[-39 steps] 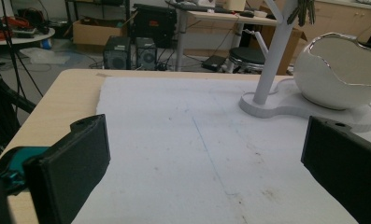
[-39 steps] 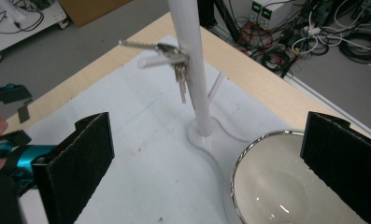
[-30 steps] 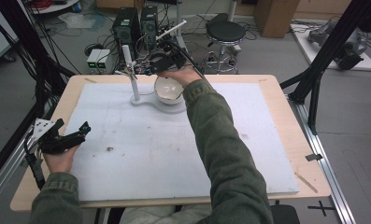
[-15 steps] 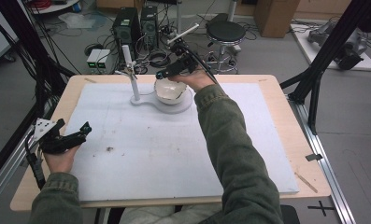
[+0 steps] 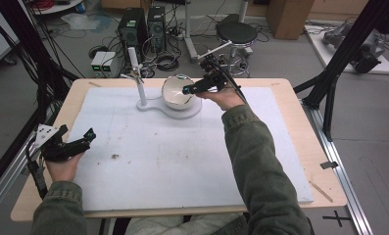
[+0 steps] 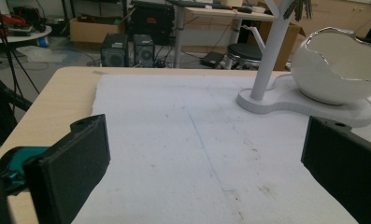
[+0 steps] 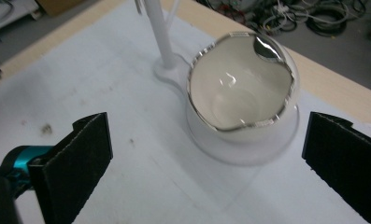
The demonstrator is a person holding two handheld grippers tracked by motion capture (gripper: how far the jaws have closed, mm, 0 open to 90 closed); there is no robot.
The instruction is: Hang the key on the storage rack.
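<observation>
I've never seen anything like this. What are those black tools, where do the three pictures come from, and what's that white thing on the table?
A person holds a hand-held clamp in each hand. One camera looks down from above; one rides on each clamp, looking past its two black jaws. The left gripper rests open near the table's left edge, holding nothing. The right gripper hovers open beside a white eggshell-shaped bowl with a jagged silver rim. The bowl sits on a white base with an upright post, on a white mat.
</observation>
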